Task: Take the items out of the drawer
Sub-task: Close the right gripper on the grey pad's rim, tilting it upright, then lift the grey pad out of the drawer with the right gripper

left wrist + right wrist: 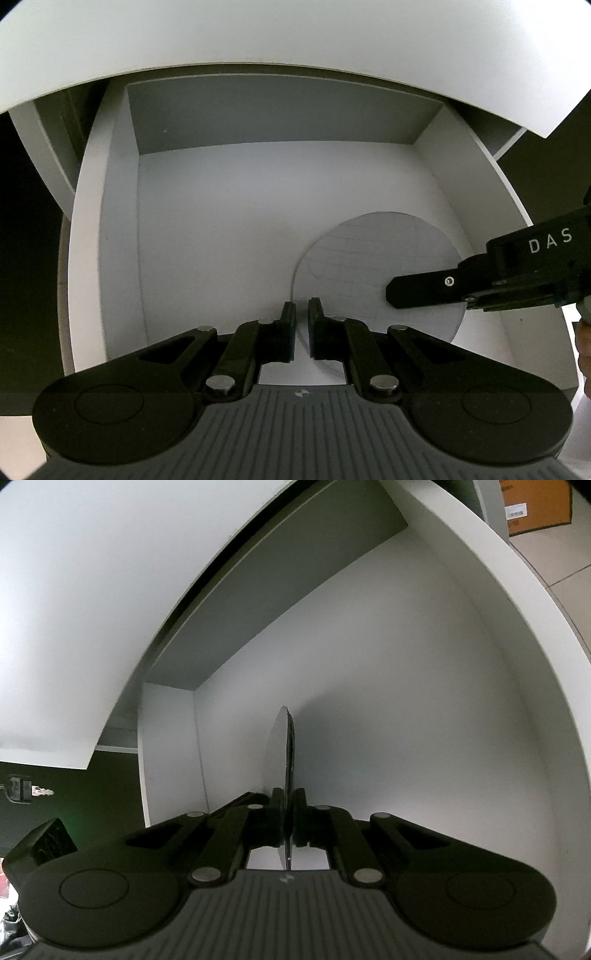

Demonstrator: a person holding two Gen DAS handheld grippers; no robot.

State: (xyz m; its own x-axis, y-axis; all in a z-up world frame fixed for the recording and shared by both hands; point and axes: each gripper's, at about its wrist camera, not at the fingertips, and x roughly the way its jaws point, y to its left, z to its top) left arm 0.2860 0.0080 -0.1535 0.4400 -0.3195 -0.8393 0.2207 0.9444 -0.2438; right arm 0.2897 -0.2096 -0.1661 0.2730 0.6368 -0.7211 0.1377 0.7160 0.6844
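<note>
Drawer (122, 229) is seen pulled out from under a white top panel (295, 33), its pale floor and grey back wall in plain view from the left wrist camera. A thin round disc (369, 258), grey and faintly ruled with a grid, is found in the front right part of the drawer. From the left wrist view it is seen face-on; from the right wrist view the disc (284, 746) is seen edge-on, standing as a narrow upright sliver in line with the fingers.

The right gripper (289, 805) is clamped on the disc, whose edge is pinched between the two black pads. In the left wrist view the same right gripper (399, 295) is seen entering from the right, its dark finger laid over the disc's right side, with white letters printed on its body.

The left gripper (302, 314) is held just in front of the disc's near left edge with its fingers drawn together, only a slim gap left between the pads. Whether the disc's rim is touched by them cannot be told.

A key (42, 792) is seen in a dark panel at the left of the right wrist view, and a cardboard box (535, 506) on a tiled floor at the upper right.
</note>
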